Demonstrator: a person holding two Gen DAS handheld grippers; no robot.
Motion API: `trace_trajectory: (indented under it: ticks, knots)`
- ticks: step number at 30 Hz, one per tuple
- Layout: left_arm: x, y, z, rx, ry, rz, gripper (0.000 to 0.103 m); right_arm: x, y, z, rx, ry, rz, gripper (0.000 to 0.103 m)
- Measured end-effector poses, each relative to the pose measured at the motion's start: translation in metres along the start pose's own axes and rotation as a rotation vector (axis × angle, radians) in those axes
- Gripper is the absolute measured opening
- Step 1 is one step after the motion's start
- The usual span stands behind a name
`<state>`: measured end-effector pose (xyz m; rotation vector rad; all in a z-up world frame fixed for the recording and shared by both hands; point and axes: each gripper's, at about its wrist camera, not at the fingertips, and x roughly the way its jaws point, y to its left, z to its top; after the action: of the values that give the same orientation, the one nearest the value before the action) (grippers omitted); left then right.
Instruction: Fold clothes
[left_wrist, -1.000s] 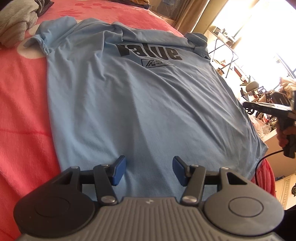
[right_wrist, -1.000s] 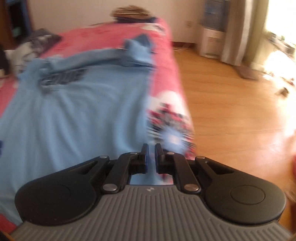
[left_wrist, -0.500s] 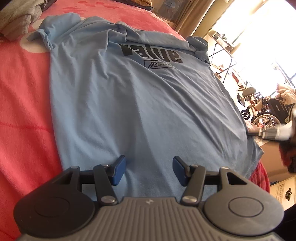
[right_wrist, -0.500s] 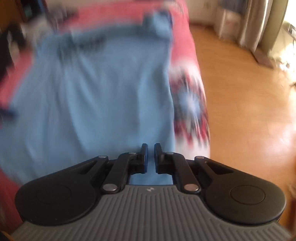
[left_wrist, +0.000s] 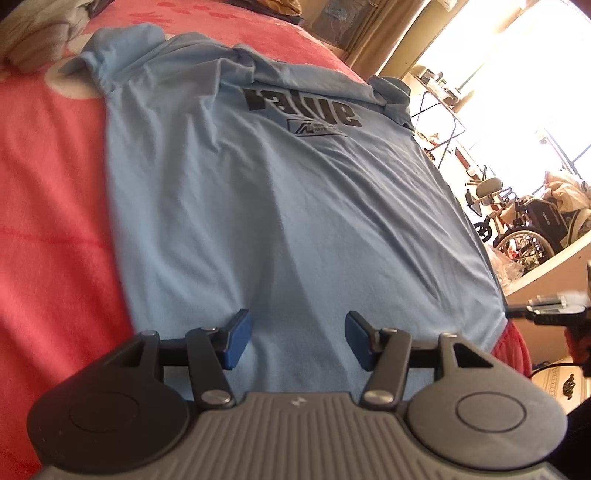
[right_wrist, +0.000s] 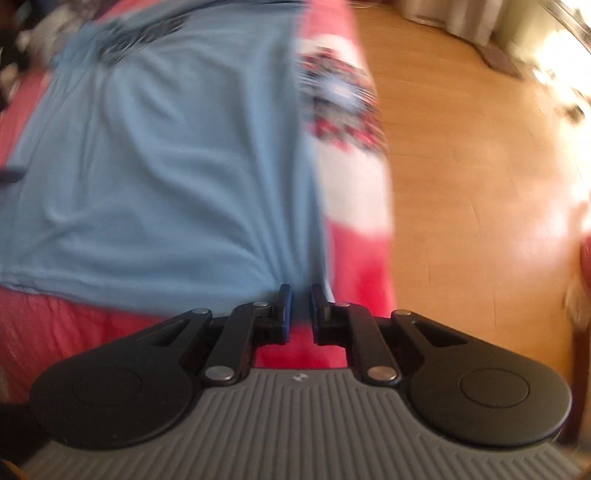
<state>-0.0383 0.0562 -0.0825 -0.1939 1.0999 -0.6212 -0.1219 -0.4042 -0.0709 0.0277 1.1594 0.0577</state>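
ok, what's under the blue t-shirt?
The light blue t-shirt lies spread on a red blanket, which shows along its sides and past the hem. Whatever is beneath the shirt's middle is covered and can't be seen.

Right wrist view smeared throughout by motion blur. Dark print on the blue T-shirt (right_wrist: 155, 147) unreadable there, reduced to streaks. Pattern on the red bedspread (right_wrist: 354, 266) blurred past telling. Between the near-closed fingers of the right gripper (right_wrist: 298, 308), hem corner possibly pinched, not resolvable. In the left wrist view, small lettering under the big word too tiny to read; grey clothes (left_wrist: 37, 33) cut off at the top-left edge; wheelchair (left_wrist: 532, 229) partly washed out by window glare.
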Motion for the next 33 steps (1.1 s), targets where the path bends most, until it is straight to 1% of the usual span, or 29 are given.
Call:
trace_trajectory:
  ticks: [2, 4, 8, 10, 12, 14, 16, 18, 19, 21, 23, 25, 26, 27, 28, 29, 30, 31, 33]
  knots:
    - [-0.007, 0.0, 0.001, -0.004, 0.002, 0.012, 0.058, -0.015, -0.002, 0.007, 0.018, -0.02, -0.018, 0.01]
    - [-0.017, -0.001, 0.005, 0.003, -0.016, 0.036, 0.058, -0.03, -0.004, 0.013, 0.035, -0.04, -0.036, 0.01]
    - [-0.039, 0.001, 0.025, 0.002, -0.114, 0.078, 0.058, -0.061, -0.008, 0.026, 0.071, -0.081, -0.071, 0.01]
    - [-0.049, 0.005, 0.038, -0.025, -0.175, 0.097, 0.058, -0.066, 0.004, 0.068, 0.026, -0.184, -0.018, 0.01]
    - [-0.053, 0.012, 0.054, -0.062, -0.221, 0.129, 0.058, -0.057, 0.028, 0.114, -0.036, -0.248, 0.056, 0.01]
    - [-0.052, 0.017, 0.068, -0.069, -0.258, 0.176, 0.058, -0.049, 0.052, 0.16, -0.097, -0.312, 0.13, 0.011]
    - [-0.047, 0.021, 0.082, -0.062, -0.287, 0.225, 0.058, -0.034, 0.078, 0.201, -0.138, -0.328, 0.216, 0.012]
    - [-0.041, 0.026, 0.094, -0.057, -0.303, 0.253, 0.058, -0.014, 0.104, 0.235, -0.163, -0.339, 0.28, 0.014]
    - [-0.037, 0.028, 0.101, -0.059, -0.303, 0.26, 0.058, -0.002, 0.115, 0.249, -0.179, -0.34, 0.295, 0.017]
    - [-0.029, 0.032, 0.118, -0.065, -0.3, 0.271, 0.058, 0.028, 0.134, 0.272, -0.21, -0.334, 0.297, 0.022]
    - [-0.024, 0.035, 0.134, -0.058, -0.302, 0.306, 0.058, 0.054, 0.147, 0.293, -0.216, -0.326, 0.304, 0.023]
    - [-0.017, 0.037, 0.151, -0.036, -0.311, 0.346, 0.059, 0.057, 0.151, 0.298, -0.22, -0.332, 0.317, 0.025]
    - [-0.011, 0.038, 0.16, -0.019, -0.323, 0.367, 0.062, 0.06, 0.159, 0.302, -0.26, -0.343, 0.317, 0.027]
    - [-0.006, 0.039, 0.169, 0.001, -0.337, 0.389, 0.063, 0.062, 0.167, 0.307, -0.299, -0.353, 0.316, 0.036]
    - [0.002, 0.039, 0.179, 0.031, -0.344, 0.411, 0.063, 0.064, 0.175, 0.309, -0.352, -0.371, 0.311, 0.051]
    - [0.01, 0.038, 0.189, 0.066, -0.349, 0.435, 0.064, 0.067, 0.182, 0.311, -0.395, -0.385, 0.312, 0.056]
    - [0.018, 0.038, 0.199, 0.1, -0.353, 0.458, 0.064, 0.07, 0.189, 0.313, -0.438, -0.399, 0.313, 0.06]
    - [0.026, 0.037, 0.208, 0.14, -0.349, 0.472, 0.065, 0.077, 0.194, 0.318, -0.471, -0.39, 0.324, 0.06]
    - [0.046, 0.037, 0.228, 0.226, -0.307, 0.453, 0.065, 0.09, 0.202, 0.327, -0.499, -0.369, 0.32, 0.06]
